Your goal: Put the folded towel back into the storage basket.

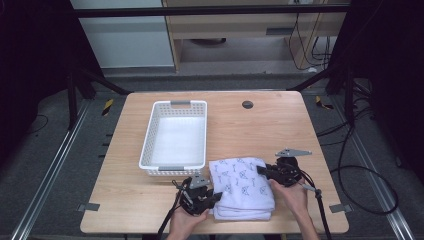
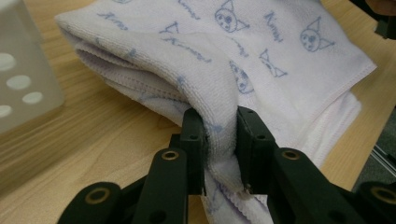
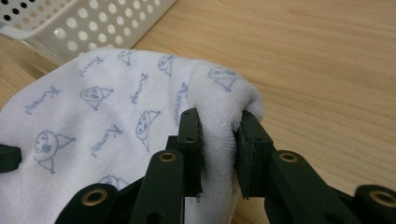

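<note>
Folded towel [image 1: 242, 187] on wooden table [image 1: 270, 125], left gripper [image 1: 216, 198] pinching its left edge, right gripper [image 1: 260, 170] pinching its right edge, white basket [image 1: 172, 170] just beside.

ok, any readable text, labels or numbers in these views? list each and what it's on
"Kuromi": my best reading of the blue script word repeated across the folded white towel, between the cartoon face prints; clearest in the right gripper view, letters partly blurred.
White basket: no lettering to be seen.
Wooden table: no label or number to be seen.
Yellow-and-black floor tape: stripes, no words.
</note>
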Available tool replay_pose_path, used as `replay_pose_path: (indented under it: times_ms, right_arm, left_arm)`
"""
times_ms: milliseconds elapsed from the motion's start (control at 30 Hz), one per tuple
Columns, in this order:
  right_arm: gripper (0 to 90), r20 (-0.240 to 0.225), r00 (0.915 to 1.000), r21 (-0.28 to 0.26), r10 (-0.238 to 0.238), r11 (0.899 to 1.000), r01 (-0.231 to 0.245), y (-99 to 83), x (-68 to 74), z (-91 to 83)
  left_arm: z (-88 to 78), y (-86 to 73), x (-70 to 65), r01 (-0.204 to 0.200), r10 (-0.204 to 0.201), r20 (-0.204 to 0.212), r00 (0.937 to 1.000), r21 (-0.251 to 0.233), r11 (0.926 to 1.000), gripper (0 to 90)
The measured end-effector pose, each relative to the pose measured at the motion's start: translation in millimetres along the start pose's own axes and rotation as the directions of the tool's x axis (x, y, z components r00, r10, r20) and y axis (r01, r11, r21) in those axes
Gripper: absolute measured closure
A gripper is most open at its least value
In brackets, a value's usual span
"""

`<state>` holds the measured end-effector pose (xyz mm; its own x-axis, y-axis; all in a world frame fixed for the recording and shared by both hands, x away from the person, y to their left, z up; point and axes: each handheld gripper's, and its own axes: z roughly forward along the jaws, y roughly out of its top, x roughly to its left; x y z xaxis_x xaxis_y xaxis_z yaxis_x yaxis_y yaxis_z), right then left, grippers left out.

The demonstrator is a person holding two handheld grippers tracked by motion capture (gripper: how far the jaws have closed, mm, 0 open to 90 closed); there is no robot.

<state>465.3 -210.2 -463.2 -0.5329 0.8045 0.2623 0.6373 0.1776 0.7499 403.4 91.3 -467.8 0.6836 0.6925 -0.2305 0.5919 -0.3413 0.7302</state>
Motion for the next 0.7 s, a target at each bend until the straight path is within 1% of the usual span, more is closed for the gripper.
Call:
replay_pose_path:
  times_ms: [33, 167, 400, 433, 500, 600, 633, 700]
  right_arm:
    - [74.1, -0.006, 1.0, -0.004, 0.005, 1.0, -0.005, 1.2, 2.2, -2.5]
    - [74.0, -0.008, 0.9999, -0.033, -0.009, 0.999, 0.009, 5.7, 5.9, -9.3]
    - [73.9, -0.001, 0.9997, -0.052, -0.025, 0.998, 0.025, 8.8, 10.1, -14.3]
    - [73.8, -0.001, 0.9996, -0.055, -0.027, 0.998, 0.026, 10.0, 11.7, -15.7]
    - [73.8, 0.002, 0.9994, -0.061, -0.034, 0.998, 0.034, 11.4, 13.3, -17.4]
    - [73.7, 0.001, 0.9994, -0.068, -0.033, 0.997, 0.033, 12.6, 14.8, -19.3]
    - [73.7, 0.001, 0.9992, -0.077, -0.04, 0.996, 0.04, 14.0, 16.0, -21.5]
    - [73.7, 0.001, 0.9991, -0.087, -0.043, 0.995, 0.043, 15.4, 17.4, -23.5]
  left_arm:
    - [-1.9, 1.0, -1.1, -0.002, 0.002, -0.004, 1.0, -0.008, 1.0, 73.5]
    - [-8.4, 4.4, -2.7, -0.012, 0.012, -0.004, 0.9999, -0.019, 0.9998, 73.5]
    - [-14.1, 6.8, -4.9, -0.026, 0.025, -0.007, 0.9997, -0.027, 0.9993, 73.5]
    - [-15.8, 7.8, -5.1, -0.035, 0.035, -0.009, 0.9993, -0.031, 0.9989, 73.5]
    - [-17.8, 8.8, -5.6, -0.039, 0.039, -0.01, 0.9992, -0.034, 0.9986, 73.5]
    - [-20.2, 10.0, -6.0, -0.039, 0.039, -0.011, 0.9992, -0.04, 0.9984, 73.5]
    - [-22.8, 11.5, -6.2, -0.046, 0.045, -0.015, 0.9989, -0.045, 0.9979, 73.5]
    - [-25.2, 12.6, -6.7, -0.045, 0.044, -0.014, 0.9989, -0.053, 0.9976, 73.5]
